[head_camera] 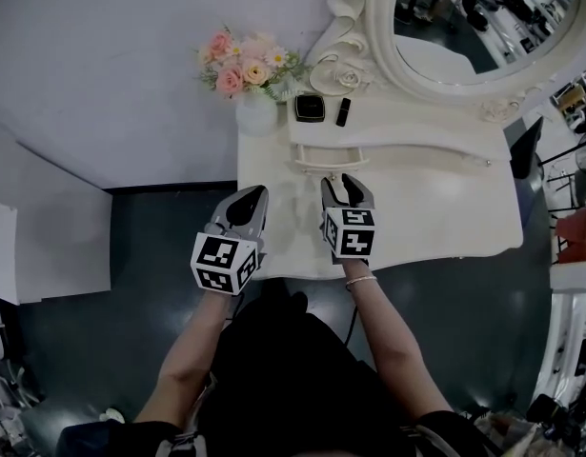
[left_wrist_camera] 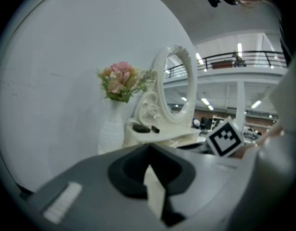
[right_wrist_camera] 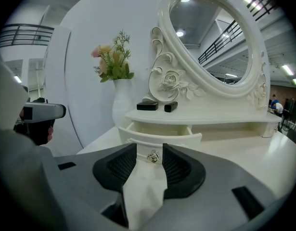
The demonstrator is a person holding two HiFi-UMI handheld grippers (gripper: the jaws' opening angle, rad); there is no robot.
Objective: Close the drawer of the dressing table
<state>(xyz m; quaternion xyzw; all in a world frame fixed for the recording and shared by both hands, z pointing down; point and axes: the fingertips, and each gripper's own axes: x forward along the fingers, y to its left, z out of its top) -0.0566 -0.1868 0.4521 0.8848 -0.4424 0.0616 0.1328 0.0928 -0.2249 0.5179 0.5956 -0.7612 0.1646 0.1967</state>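
The white dressing table [head_camera: 435, 198] has its small drawer [head_camera: 329, 158] pulled out toward me. In the right gripper view the drawer [right_wrist_camera: 186, 137] is open, with a small metal knob [right_wrist_camera: 153, 156] on its curved front. My right gripper [head_camera: 338, 185] is right at that front and open [right_wrist_camera: 151, 150]; the knob sits between its fingertips with a gap on each side. My left gripper [head_camera: 257, 194] hovers over the table's front left corner, beside the drawer and apart from it. Its tips meet [left_wrist_camera: 148, 150] with nothing between them.
On the back shelf a white vase of pink flowers [head_camera: 255, 76] stands at the left, with a black compact [head_camera: 310, 108] and a black tube [head_camera: 343, 111] beside it. The oval mirror [head_camera: 483, 27] rises behind. Dark floor [head_camera: 159, 246] lies left of the table.
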